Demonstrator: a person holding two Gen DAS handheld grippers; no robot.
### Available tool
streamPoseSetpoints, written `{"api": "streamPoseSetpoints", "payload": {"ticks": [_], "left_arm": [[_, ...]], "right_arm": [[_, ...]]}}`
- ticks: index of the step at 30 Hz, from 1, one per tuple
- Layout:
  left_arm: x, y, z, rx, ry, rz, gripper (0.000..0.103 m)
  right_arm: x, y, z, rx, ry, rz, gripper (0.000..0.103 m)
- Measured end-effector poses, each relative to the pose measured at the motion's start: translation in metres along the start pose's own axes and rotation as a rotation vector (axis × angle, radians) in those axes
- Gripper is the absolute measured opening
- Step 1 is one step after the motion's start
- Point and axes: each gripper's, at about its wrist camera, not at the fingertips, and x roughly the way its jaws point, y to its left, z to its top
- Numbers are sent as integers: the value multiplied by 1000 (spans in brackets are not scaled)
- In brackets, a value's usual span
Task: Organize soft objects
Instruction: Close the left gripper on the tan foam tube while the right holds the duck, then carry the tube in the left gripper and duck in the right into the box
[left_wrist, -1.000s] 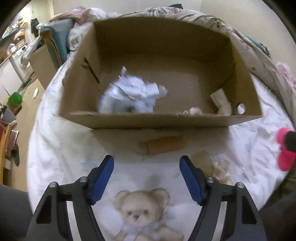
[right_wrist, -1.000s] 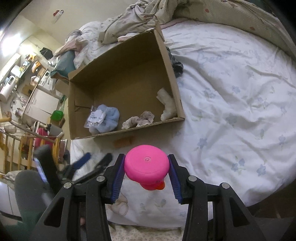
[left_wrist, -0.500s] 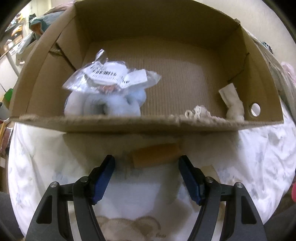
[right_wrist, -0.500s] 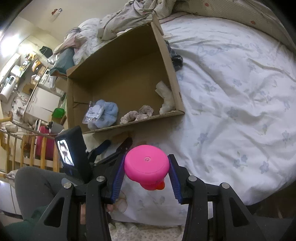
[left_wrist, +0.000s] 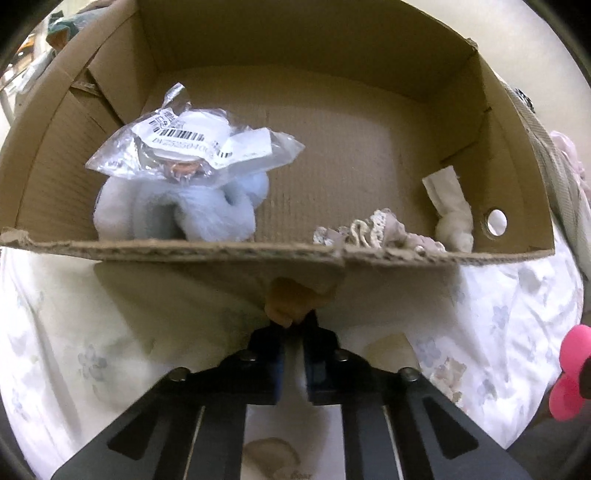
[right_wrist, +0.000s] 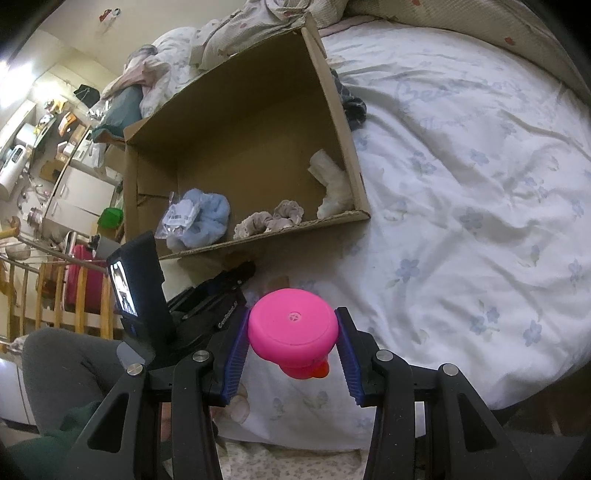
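Low in the middle of the left wrist view, the left gripper (left_wrist: 293, 325) has its jaws pinched nearly together on a small tan soft piece (left_wrist: 295, 301), which bunches up just past the fingertips and lies on the flowered bedsheet (left_wrist: 92, 332) right against the near wall of the cardboard box (left_wrist: 221, 251). Inside the box, at the left of the frame, a pale blue fluffy item (left_wrist: 184, 210) sits under a clear plastic bag with a barcode label (left_wrist: 192, 144); toward the lower right lie a lacy beige scrunchie (left_wrist: 373, 230) and a cream cloth piece (left_wrist: 452, 206) near the right wall

At the bottom centre of the right wrist view, the right gripper (right_wrist: 291, 341) stands partly open, its blue pads (right_wrist: 234, 354) pressed on either side of a pink rounded toy (right_wrist: 291, 328) held above the sheet, with the box in the upper left
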Motion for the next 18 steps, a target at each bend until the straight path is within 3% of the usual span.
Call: {"api": "streamPoseSetpoints", "payload": {"ticks": [18], "left_arm": [[-49,1,-9,-23,-26,31,4]], "right_arm": [[1,0,2,-9,-9,-22,47]]}}
